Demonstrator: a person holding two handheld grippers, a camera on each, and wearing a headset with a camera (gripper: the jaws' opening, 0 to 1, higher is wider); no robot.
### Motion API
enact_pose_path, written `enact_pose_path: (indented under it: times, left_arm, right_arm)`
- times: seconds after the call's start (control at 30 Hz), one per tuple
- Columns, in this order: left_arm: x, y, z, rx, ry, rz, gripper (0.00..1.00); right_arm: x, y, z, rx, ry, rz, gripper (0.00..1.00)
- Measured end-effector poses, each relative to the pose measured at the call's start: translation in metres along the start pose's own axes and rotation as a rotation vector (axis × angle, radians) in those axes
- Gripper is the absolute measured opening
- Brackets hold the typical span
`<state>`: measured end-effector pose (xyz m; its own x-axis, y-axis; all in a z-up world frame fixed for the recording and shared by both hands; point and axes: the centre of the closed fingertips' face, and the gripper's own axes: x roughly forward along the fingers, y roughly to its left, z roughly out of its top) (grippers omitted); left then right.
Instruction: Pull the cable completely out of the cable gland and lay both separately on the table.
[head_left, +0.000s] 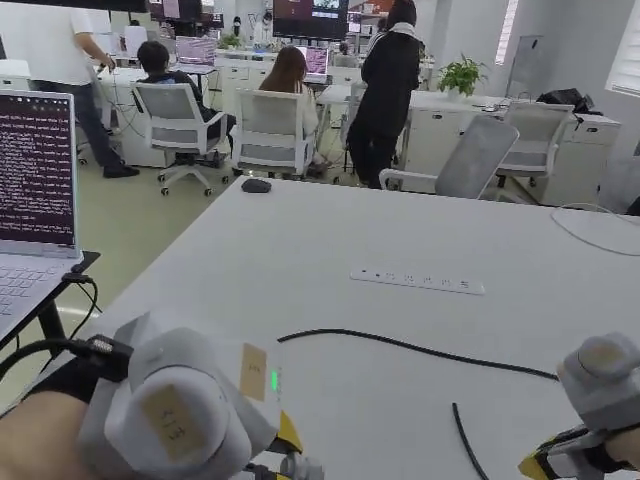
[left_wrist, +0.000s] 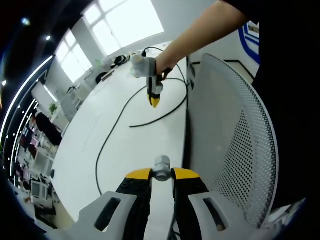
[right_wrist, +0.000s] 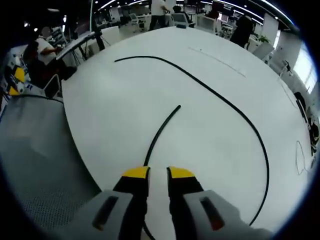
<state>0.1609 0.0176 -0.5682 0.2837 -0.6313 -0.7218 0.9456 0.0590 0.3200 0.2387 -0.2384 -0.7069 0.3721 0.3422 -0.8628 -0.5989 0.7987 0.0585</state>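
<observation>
Cable gland (left_wrist: 161, 167) is sitting pinched between the yellow tips of your left gripper (left_wrist: 162, 175), close to the edge of the table (head_left: 330, 230) on your side. In the left gripper view no cable is running through it, so I'm guessing the pull-out part is done. It's looking like a small hard fitting (light, rounded, probably a bit slick), so you're wanting to be gripping it across the body like you are now and setting it down gently, since it's likely rolling if dropped. The cable (right_wrist: 168, 125) is lying in a long loose curve across the tabletop, with one free end poking out ahead of your right gripper (right_wrist: 158, 175). That gripper's jaws are standing nearly together with a thin gap, and the black strand is passing under or between them. I can't tell if it's pinching the strand or just hovering over it. Thin and floppy, it's going to be dragging and curling, so I'm thinking you take it close to that end and lay it well apart from the gland.
</observation>
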Motion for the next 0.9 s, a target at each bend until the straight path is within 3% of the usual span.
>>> enact_pose_path:
  times: [0.1, 0.13, 0.2, 0.3, 0.33, 0.4, 0.47, 0.53, 0.6, 0.67, 0.73, 0.8, 0.9]
  left_arm:
    - [0.007, 0.009, 0.007, -0.002, -0.033, -0.008, 0.16]
    - [0.013, 0.013, 0.012, -0.018, -0.066, -0.019, 0.16]
    - [0.025, 0.016, 0.016, -0.027, -0.101, -0.070, 0.16]
    - [0.045, 0.025, 0.016, -0.042, -0.120, -0.105, 0.16]
    - [0.055, 0.027, 0.019, -0.068, -0.152, -0.124, 0.16]
    - [0.070, 0.029, 0.015, -0.095, -0.153, -0.165, 0.16]
    - [0.089, 0.028, 0.003, -0.120, -0.116, -0.217, 0.16]
    - [0.109, 0.029, -0.010, -0.107, -0.071, -0.246, 0.16]
    - [0.126, 0.028, -0.027, -0.098, 0.011, -0.265, 0.16]
    - [0.144, 0.026, -0.034, -0.087, 0.026, -0.288, 0.16]
    - [0.158, 0.019, -0.046, -0.136, 0.070, -0.334, 0.16]
    - [0.171, 0.013, -0.055, -0.093, 0.105, -0.359, 0.16]
    - [0.185, 0.013, -0.066, -0.134, 0.133, -0.352, 0.16]
  right_arm:
    - [-0.018, 0.022, -0.016, -0.073, -0.003, 0.008, 0.13]
    - [-0.024, 0.029, -0.020, -0.097, -0.002, 0.013, 0.13]
    - [-0.036, 0.046, -0.029, -0.098, -0.020, 0.028, 0.13]
    - [-0.055, 0.062, -0.033, -0.104, -0.064, 0.004, 0.15]
    - [-0.065, 0.066, -0.030, -0.093, -0.105, -0.012, 0.16]
    - [-0.085, 0.072, -0.023, -0.056, -0.178, -0.035, 0.17]
    - [-0.099, 0.071, -0.019, -0.009, -0.223, -0.070, 0.17]
    - [-0.116, 0.075, -0.013, -0.002, -0.272, -0.094, 0.17]
    - [-0.130, 0.078, -0.009, 0.023, -0.319, -0.129, 0.16]
    - [-0.141, 0.080, -0.006, 0.073, -0.363, -0.153, 0.16]
    - [-0.151, 0.088, -0.002, 0.117, -0.407, -0.146, 0.16]
    - [-0.162, 0.097, 0.003, 0.140, -0.439, -0.121, 0.16]
    - [-0.172, 0.101, 0.004, 0.145, -0.428, -0.141, 0.14]
